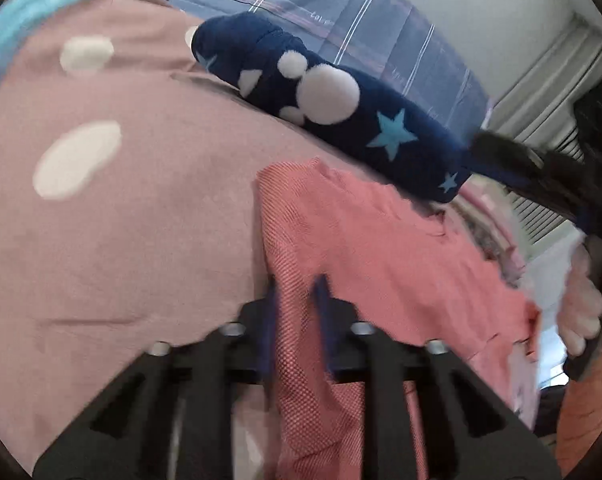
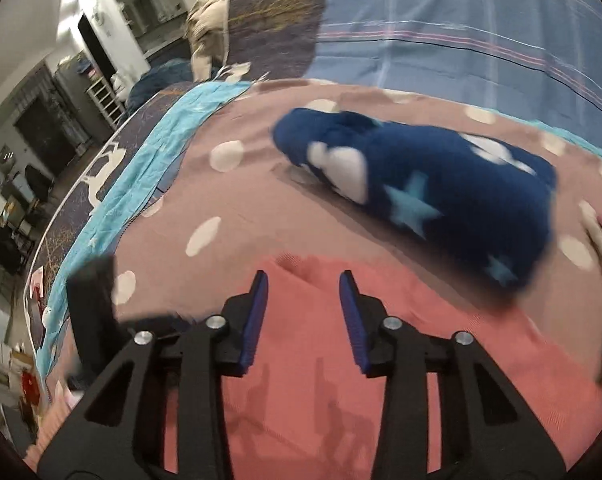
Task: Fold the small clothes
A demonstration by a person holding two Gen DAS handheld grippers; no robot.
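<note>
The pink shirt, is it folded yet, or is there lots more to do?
Not yet. The navy starry garment already lies rolled up on the dotted mauve sheet, so that one looks done. The coral-pink garment is in hand: the left gripper is shut on its edge, while the right gripper hangs open above the cloth, holding nothing. It is mostly spread out, so its folding is left to do.

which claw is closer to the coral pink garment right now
Left. The left claw is shut on the coral pink garment, fabric pinched between its pads. The right claw hangs open above it, not gripping.
</note>
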